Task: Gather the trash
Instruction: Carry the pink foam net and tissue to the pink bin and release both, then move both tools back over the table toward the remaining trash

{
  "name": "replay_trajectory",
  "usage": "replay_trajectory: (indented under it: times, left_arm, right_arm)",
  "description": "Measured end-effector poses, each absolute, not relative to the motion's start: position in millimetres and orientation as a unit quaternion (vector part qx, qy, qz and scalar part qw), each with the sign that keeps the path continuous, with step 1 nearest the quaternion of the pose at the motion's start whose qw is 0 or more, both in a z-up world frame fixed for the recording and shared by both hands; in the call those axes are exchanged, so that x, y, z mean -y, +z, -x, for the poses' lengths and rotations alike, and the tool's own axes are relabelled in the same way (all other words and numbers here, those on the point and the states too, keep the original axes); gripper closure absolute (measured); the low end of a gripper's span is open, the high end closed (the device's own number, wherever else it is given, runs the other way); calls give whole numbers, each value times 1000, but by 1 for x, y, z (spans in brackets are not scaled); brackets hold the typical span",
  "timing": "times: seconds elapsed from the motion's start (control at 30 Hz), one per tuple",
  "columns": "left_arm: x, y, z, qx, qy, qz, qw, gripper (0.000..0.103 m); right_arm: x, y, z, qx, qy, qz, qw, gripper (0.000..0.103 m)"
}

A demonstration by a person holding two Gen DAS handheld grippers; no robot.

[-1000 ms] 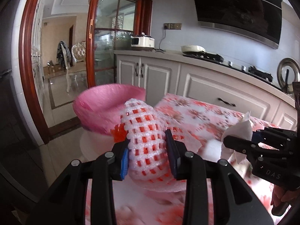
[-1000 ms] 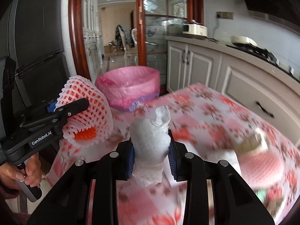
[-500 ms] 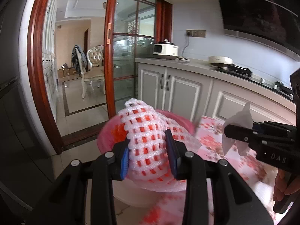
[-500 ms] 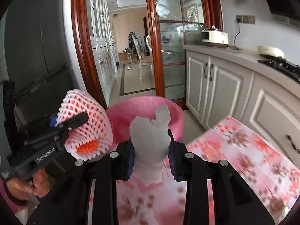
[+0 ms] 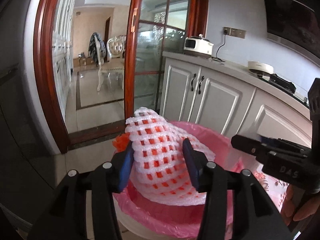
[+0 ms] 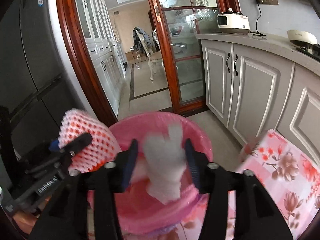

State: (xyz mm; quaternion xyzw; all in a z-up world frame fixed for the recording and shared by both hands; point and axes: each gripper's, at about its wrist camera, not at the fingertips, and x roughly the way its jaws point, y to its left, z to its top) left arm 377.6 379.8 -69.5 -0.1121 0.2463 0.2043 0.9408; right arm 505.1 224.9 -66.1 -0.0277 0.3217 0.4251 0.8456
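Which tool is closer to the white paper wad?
Right. The paper wad sits between the right tool's just-opened jaws over the pink bin; the left tool, jaws also just opening around the foam net, is off to its left.

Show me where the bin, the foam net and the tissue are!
bin (image 6: 197, 132), right wrist view, on its pink-bagged far rim.
foam net (image 5: 160, 152), left wrist view, on its white mesh between the fingers.
tissue (image 6: 166, 160), right wrist view, on its crumpled middle.
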Motion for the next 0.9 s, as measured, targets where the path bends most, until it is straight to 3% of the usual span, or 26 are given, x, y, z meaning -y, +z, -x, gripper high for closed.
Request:
replay_trajectory:
  times: [0.3, 0.53, 0.73, 0.9]
  left_arm:
    - [-388, -77, -373, -243, 207, 116, 941, 34]
    - [-374, -62, -360, -230, 208, 120, 943, 30]
    - [-336, -42, -319, -208, 226, 112, 945, 12]
    - [-291, -29, -275, -197, 206, 103, 953, 5]
  right_arm:
    - [-194, -46, -495, -293, 412, 3, 863, 45]
    - [-141, -19, -459, -269, 384, 11, 883, 45]
    - [-79, 1, -414, -257, 355, 4, 899, 45]
    - [-28, 7, -363, -249, 325, 20, 912, 32]
